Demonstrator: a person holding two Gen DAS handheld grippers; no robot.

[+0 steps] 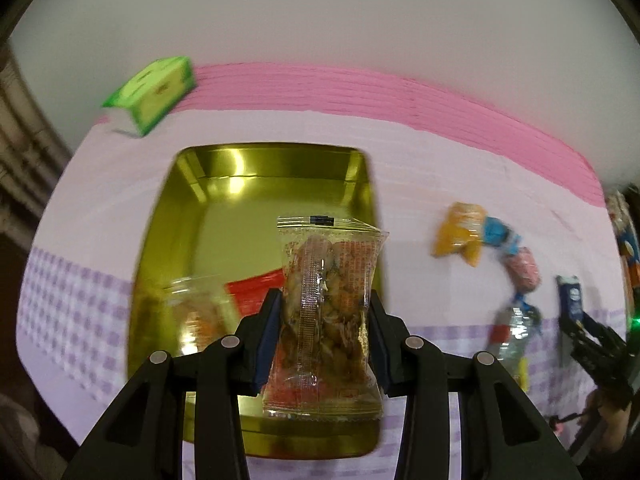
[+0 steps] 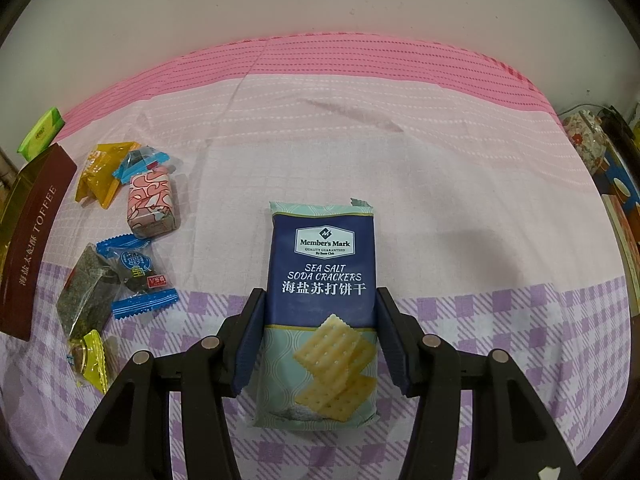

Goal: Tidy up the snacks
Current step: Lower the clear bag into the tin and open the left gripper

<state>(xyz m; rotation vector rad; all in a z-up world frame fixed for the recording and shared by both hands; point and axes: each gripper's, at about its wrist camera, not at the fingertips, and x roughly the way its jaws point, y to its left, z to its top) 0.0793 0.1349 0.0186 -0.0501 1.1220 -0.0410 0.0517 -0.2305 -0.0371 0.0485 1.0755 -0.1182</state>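
My left gripper [image 1: 325, 300] is shut on a clear snack packet [image 1: 326, 312] and holds it above the gold tin [image 1: 248, 172], which has a red packet [image 1: 256, 290] and another clear packet [image 1: 192, 312] inside. My right gripper [image 2: 318, 300] is shut on a blue soda cracker pack [image 2: 322, 308] over the cloth. In the left wrist view the right gripper [image 1: 588, 332] shows at far right, holding the cracker pack [image 1: 570, 298]. Loose snacks lie left of it: a yellow packet [image 2: 104, 172], a pink packet [image 2: 151, 204], a seaweed packet [image 2: 86, 296], a blue candy [image 2: 138, 270].
A pink and purple checked cloth [image 2: 400, 160] covers the table. A brown toffee lid [image 2: 32, 240] lies at the left edge. A green box [image 1: 156, 94] stands behind the tin. Cluttered items [image 2: 592, 140] sit past the right edge. A small yellow candy [image 2: 90, 360] lies near front left.
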